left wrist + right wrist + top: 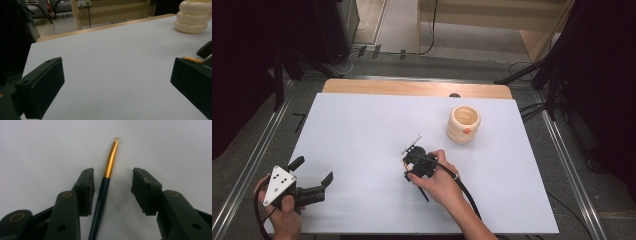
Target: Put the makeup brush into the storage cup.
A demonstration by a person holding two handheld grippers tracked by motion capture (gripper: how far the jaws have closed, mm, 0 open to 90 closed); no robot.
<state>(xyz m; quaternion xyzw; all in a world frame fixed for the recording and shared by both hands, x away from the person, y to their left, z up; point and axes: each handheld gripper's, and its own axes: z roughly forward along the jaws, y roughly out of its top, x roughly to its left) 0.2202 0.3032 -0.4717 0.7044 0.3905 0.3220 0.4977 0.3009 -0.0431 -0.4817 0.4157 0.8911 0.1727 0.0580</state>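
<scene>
The right gripper (113, 192), jaws spread, straddles a thin paintbrush (103, 187) lying flat on the white table (362, 130) near its centre — dark handle, gold ferrule, pale tip; the brush sits closer to one jaw than the other. The left gripper (314, 175), jaws also spread and empty, rests at the table's near left corner. A cream ribbed pot (463, 123) stands upright beyond the brush, well apart from it. Judged from here, an off-centre close could roll or flick the slender handle away rather than pinch it; the smooth surface offers little friction — the room beyond is dim, with grey floor and cables.
</scene>
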